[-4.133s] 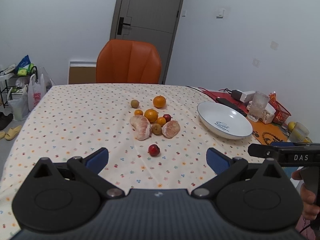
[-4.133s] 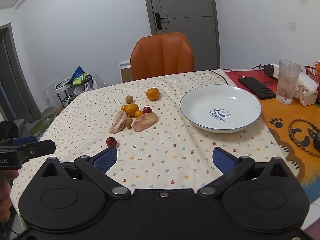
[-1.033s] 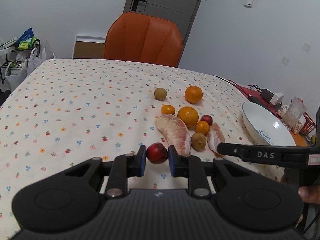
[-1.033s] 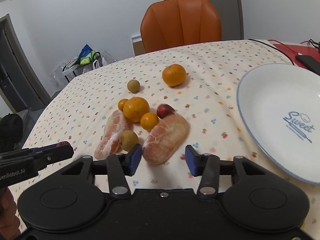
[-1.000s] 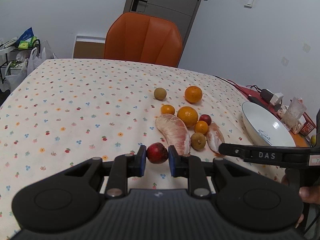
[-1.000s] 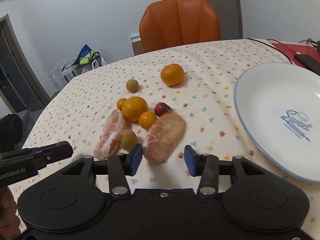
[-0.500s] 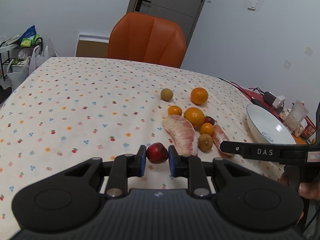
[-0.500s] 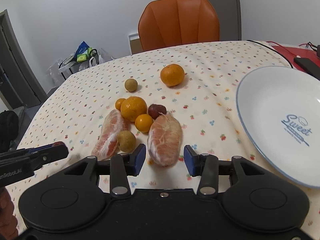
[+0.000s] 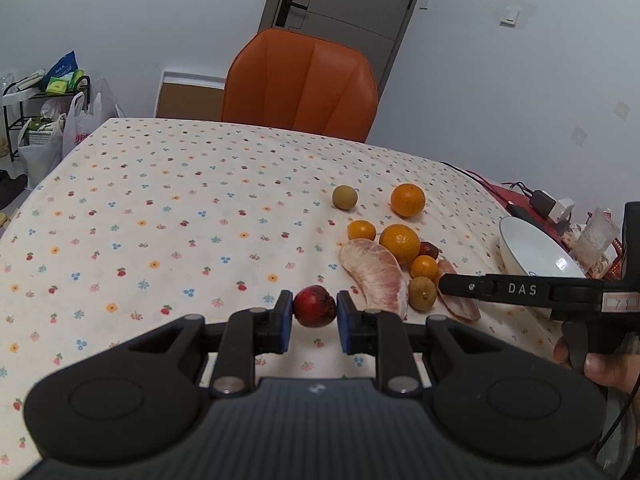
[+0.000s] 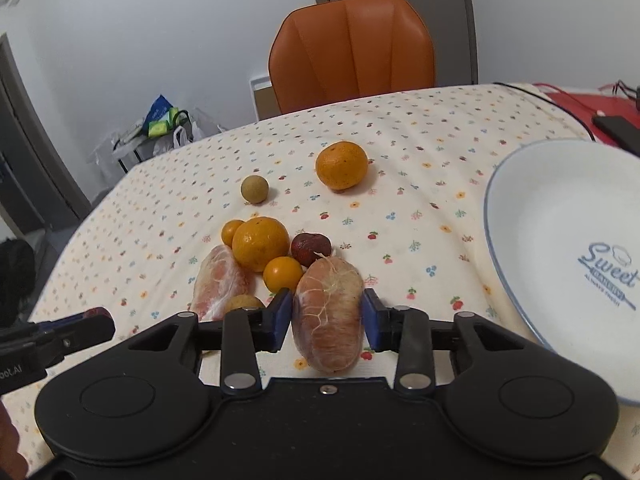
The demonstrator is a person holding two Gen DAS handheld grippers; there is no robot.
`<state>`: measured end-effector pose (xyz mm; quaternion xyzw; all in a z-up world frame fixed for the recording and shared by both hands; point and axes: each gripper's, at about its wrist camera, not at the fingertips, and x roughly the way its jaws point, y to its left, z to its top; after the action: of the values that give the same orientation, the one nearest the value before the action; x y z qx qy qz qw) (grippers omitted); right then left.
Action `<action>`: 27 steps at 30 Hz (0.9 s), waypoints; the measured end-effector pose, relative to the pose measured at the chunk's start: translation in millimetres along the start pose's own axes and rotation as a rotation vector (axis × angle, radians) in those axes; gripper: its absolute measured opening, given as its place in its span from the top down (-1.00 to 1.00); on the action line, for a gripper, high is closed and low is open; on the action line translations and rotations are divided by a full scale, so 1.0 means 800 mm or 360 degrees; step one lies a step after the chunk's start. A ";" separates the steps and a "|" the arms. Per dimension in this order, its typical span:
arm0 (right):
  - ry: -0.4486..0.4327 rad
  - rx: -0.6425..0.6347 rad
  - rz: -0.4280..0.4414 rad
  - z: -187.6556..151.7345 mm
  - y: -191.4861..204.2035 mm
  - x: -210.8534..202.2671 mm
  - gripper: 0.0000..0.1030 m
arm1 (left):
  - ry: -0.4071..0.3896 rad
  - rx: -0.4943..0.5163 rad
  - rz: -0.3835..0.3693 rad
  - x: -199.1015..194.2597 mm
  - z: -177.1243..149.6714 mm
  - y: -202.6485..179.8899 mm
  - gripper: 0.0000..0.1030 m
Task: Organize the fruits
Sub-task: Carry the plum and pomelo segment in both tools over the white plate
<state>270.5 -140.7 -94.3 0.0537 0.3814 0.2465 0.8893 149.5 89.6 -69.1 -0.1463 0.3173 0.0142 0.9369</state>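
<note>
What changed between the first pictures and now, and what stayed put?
Both grippers came in open from well back. The left gripper closed on the dark red fruit and holds it. The right gripper straddled the peeled pomelo segment, which swung to point lengthwise between the fingers; its jaws have just been closing and now pinch it. The oranges, the other pomelo segment and the empty plate stayed put.

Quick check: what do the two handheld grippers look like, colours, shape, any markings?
Both are matte black plastic. The left gripper and right gripper each have a ribbed body, two round housings, linkage arms with silver pivot screws, and blue pads on the fingers. From the side, the right one shows white "DAS" lettering and a small label. A thin black cable hangs below it.
</note>
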 end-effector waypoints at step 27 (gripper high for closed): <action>-0.0209 0.0096 0.0112 -0.013 -0.043 -0.093 0.35 | -0.0051 0.0185 -0.0084 0.007 0.022 -0.095 0.58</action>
<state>233.2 -207.7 -62.7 0.1099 0.3273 0.2619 0.9012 173.4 21.8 -38.6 -0.0997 0.2986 -0.0267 0.9488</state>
